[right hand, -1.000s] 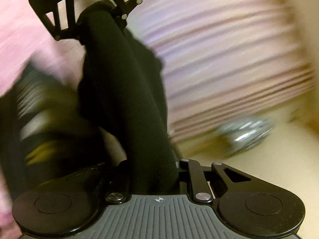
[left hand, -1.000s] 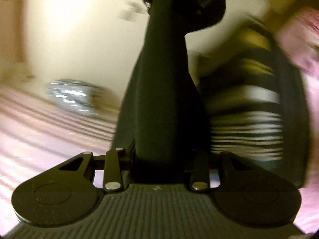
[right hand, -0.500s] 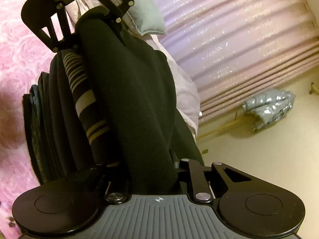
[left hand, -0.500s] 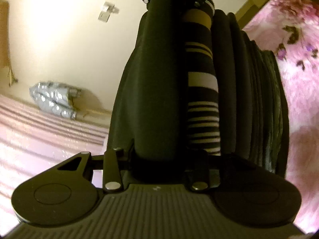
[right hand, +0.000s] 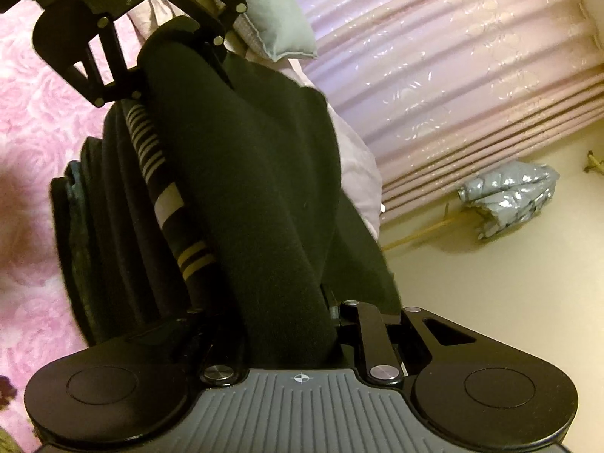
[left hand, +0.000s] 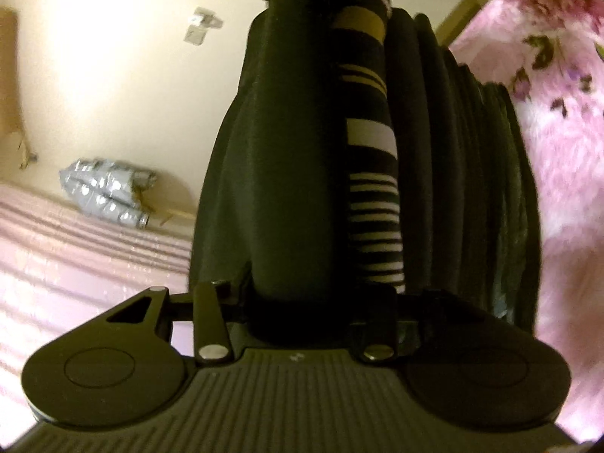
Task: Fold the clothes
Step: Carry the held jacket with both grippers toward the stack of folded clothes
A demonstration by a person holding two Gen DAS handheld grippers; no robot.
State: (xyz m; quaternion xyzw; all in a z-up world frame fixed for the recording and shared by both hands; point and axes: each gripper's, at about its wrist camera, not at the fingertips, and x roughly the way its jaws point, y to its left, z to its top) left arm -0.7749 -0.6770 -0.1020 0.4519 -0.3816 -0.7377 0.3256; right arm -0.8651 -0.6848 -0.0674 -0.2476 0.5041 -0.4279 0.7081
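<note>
Across both wrist views we log as follows.

Bedspread: pink floral plush bedspread along one side of each view; the cloth hangs over it.

Curtain: pink pleated curtain behind; cream floor below it.

Garment: black garment, bunched into a long roll. Its long axis runs straight away from our lenses, from one claw to the other. A black-and-tan striped fold lies alongside, with further dark pleats beside that.

Garment position: stretched between our two claws, held off the bed.

Left gripper: jaws part-way apart and clamped on the near end of the black garment; cloth fills the gap.

Right gripper: jaws narrow, pinched on the other end of the same roll. In its view we see the left claw at the far end.

Pillow: pale green pillow beyond the far claw, against the curtain.

Bundle: silver quilted bundle on the floor by the curtain hem.

Change: a second back both views were smeared with blur; now we see them mostly sharp. The striped fold has come into clear view beside the roll. The bedspread fills more of the frame and the garment hangs lower toward it. Grip on both ends unchanged.
</note>
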